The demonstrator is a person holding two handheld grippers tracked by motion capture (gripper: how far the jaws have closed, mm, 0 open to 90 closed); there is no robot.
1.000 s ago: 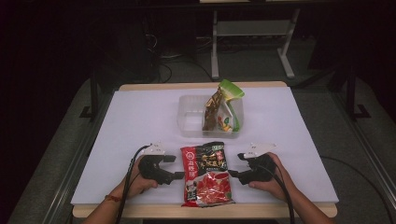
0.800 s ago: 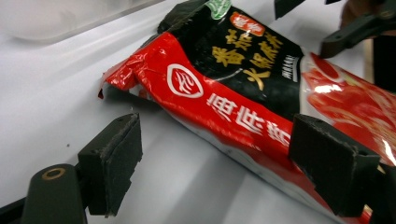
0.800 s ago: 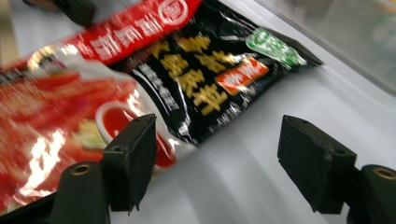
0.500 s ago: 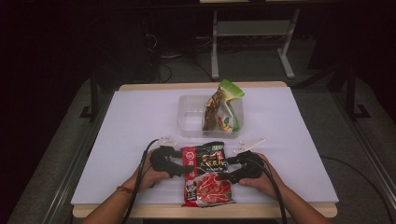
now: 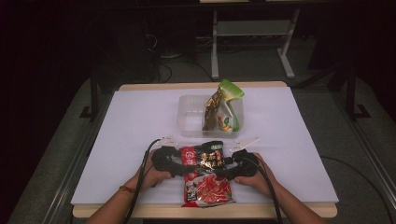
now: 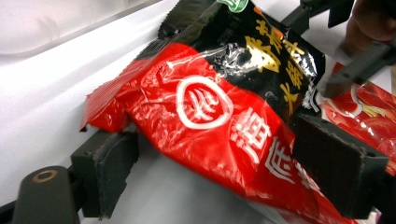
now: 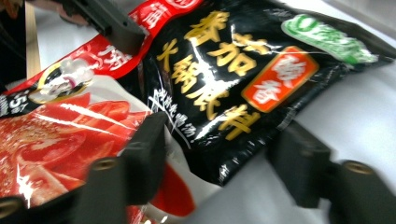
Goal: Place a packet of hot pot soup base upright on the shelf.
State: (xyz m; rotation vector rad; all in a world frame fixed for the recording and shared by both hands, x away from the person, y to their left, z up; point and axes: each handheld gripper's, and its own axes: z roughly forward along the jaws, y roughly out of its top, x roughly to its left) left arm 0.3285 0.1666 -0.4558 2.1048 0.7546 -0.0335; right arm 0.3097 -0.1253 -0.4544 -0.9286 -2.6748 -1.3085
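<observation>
A red and black sauce pouch (image 5: 208,175) lies on the white table (image 5: 140,121) near its front edge. My left gripper (image 5: 180,163) straddles the pouch's left edge, and my right gripper (image 5: 226,168) straddles its right edge. In the left gripper view the pouch (image 6: 210,116) passes between widely spread pads (image 6: 107,172), with its corner raised off the table. In the right gripper view the jaws have just been closing, and the pouch's black edge (image 7: 210,84) sits between the pads (image 7: 149,144); I see no firm squeeze. My left gripper (image 6: 215,172) and right gripper (image 7: 217,158) are both open.
A clear plastic tub (image 5: 187,123) stands behind the pouch, with green and brown packets (image 5: 222,109) leaning inside it at its right. The table's wooden front edge (image 5: 140,210) runs just below the hands. Dark floor and a metal stand lie beyond the table.
Both grippers have moved inward from either side of the pouch and now straddle its left and right edges. The pouch lies in the same spot.
</observation>
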